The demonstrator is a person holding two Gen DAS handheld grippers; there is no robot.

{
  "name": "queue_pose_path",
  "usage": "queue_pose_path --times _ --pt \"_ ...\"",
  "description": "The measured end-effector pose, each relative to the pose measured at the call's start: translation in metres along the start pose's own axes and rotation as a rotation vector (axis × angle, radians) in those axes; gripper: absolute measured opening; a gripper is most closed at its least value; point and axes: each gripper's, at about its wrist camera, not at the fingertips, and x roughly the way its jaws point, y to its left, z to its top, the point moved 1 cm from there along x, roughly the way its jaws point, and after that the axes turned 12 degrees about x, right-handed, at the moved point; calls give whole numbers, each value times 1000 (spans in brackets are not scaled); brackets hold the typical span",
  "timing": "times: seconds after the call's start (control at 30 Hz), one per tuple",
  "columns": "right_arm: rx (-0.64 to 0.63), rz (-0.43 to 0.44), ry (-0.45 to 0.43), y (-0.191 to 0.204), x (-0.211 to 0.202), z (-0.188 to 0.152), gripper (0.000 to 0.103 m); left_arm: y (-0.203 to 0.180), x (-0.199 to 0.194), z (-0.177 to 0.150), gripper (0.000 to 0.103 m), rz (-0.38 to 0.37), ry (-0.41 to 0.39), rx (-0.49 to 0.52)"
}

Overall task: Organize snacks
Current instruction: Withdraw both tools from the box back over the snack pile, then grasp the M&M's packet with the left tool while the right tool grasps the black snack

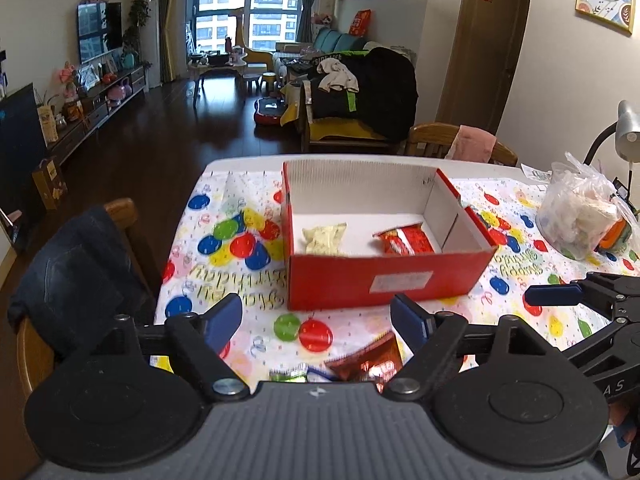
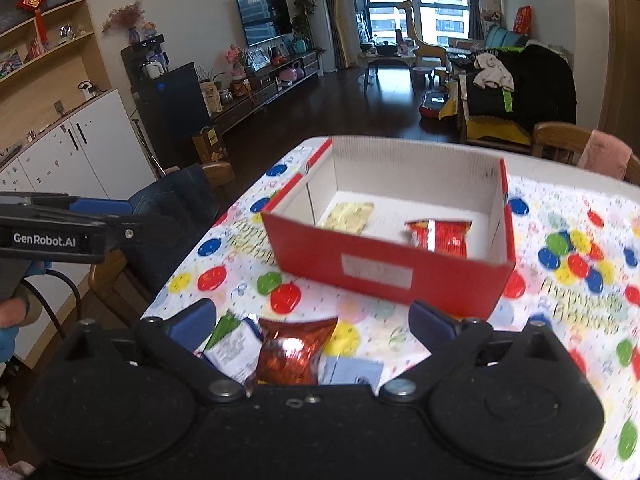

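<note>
2 grippers tilt down over the table, short of the red box (image 1: pixel 384 276): left gripper (image 1: pixel 316 318) and right gripper (image 2: pixel 312 320) both spread, gripping nothing. Loose snack packets (image 2: pixel 280 350) lie below the right one, before the box. Inside the box: 1 pale packet (image 1: pixel 324 238), 1 red packet (image 1: pixel 404 242).

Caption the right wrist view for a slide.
Open right gripper above loose snacks on the table; red box ahead holds two packets.

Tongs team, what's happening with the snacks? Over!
Both tongs open, empty. Two packets in box. More snacks on table. Nothing blocking.
</note>
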Motion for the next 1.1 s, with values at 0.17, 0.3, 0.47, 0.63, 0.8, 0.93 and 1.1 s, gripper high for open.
queue_pose_path --times 0.17,0.3,0.47,0.63,0.8,0.93,1.1 --pt "-1 -18 31 -2 2 -19 103 -1 2 -23 82 -17 52 -1" --pt "-24 -23 64 -4 5 -39 103 -2 5 -44 82 -35 87 -9" --pt "-81 -49 114 -5 17 -62 102 -6 16 -68 82 -47 148 -11" --pt "-102 -66 165 -11 34 -78 95 -11 32 -90 82 -52 205 -11" --pt "-112 -68 203 -16 47 -90 84 -13 41 -102 81 -103 218 -12" --pt "-131 -65 221 -16 54 -95 79 -17 50 -107 81 -109 240 -6" --pt "-163 -70 245 -14 64 -101 75 -19 59 -110 73 -100 256 -3"
